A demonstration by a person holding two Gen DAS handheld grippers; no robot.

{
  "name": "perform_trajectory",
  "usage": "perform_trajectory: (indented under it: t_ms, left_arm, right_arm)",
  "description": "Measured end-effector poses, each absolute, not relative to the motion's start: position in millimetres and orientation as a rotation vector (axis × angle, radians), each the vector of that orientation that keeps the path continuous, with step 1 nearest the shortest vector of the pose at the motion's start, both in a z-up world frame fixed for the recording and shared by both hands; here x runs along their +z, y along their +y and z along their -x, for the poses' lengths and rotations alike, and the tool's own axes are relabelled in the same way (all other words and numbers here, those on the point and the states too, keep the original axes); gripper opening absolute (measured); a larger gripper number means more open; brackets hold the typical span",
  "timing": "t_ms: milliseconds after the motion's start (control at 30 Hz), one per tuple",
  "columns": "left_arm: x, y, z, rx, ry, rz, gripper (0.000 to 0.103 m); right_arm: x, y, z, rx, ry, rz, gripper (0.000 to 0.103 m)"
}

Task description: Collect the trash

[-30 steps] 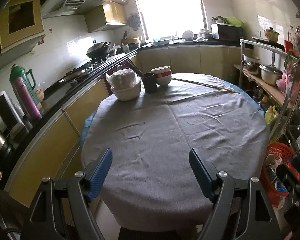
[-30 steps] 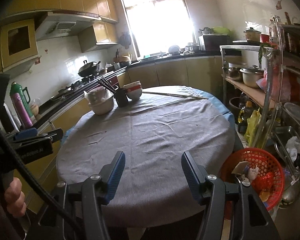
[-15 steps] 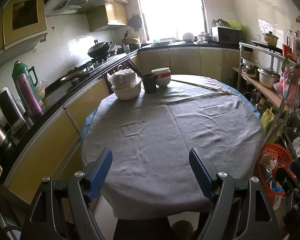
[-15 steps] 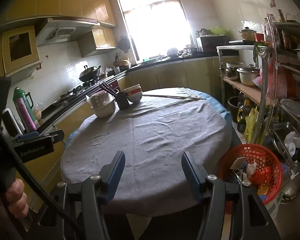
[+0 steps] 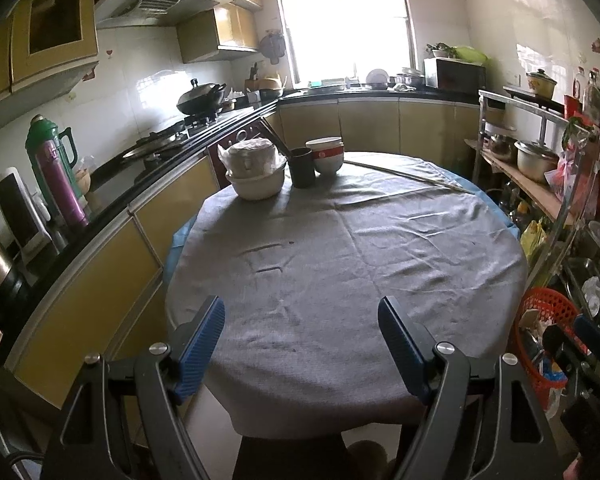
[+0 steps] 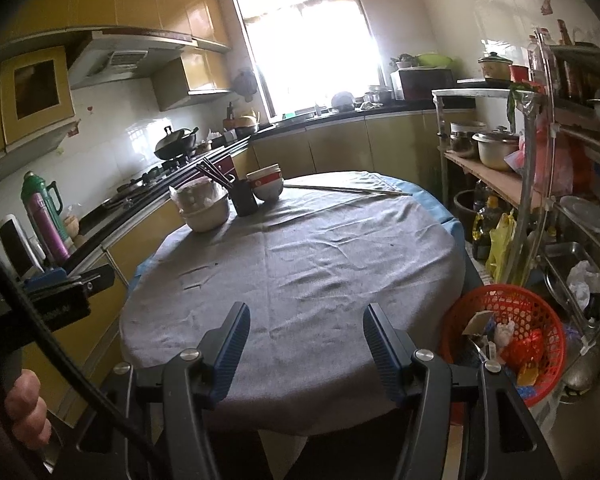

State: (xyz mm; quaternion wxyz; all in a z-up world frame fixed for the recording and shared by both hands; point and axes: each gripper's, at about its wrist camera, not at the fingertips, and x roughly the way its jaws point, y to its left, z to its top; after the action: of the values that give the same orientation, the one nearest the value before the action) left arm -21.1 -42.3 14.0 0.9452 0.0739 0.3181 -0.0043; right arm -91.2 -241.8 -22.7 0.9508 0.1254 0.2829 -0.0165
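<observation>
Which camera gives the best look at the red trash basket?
The right wrist view: the red basket shows whole, trash visible inside. In the left wrist view it sits at the frame edge, partly hidden by the right gripper.

I saw matt, wrinkled grey cloth (image 5: 360,248) over the counter, a red plastic mesh basket (image 6: 500,300), and glossy white wall tiles (image 5: 140,80).

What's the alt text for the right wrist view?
The open, empty right gripper points across a round table under a grey tablecloth. Bowls and a dark cup sit at its far edge, and a red basket holding trash stands to the table's right.
</observation>
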Motion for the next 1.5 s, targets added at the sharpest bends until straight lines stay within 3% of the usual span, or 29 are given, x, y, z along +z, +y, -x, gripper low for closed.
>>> perform_trajectory:
  t_ms: [1500]
  left_arm:
    - [17.5, -31.1, 22.0, -0.014, 0.638, -0.111, 0.08]
  right_arm:
    - [-19.6, -226.2, 86.7, -0.029, 0.586, -0.214, 0.063]
